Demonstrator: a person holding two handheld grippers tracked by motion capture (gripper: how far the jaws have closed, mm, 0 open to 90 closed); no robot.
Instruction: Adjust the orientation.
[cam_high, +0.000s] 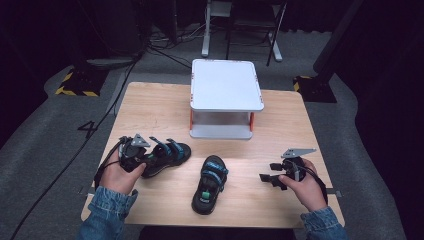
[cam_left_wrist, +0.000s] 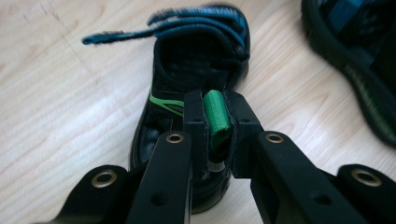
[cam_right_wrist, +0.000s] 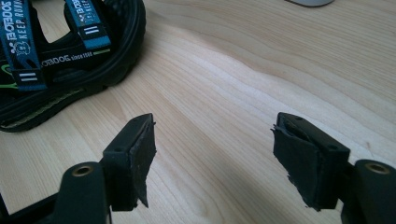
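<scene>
Left gripper view: left gripper (cam_left_wrist: 217, 122) fingers pinch only the sandal (cam_left_wrist: 196, 88)'s green heel loop (cam_left_wrist: 217, 114), lower centre, so it may slip free when lifted. Right gripper (cam_right_wrist: 217, 161) fingers gape empty.

Two sandals (cam_high: 210, 183) before stand (cam_high: 226, 86) on table (cam_high: 155, 107)

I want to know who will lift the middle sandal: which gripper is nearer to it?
Neither clearly. The right gripper stands open, apart from the middle sandal on its right. The left gripper is on its left, clamped on the green heel loop of the other sandal.
</scene>
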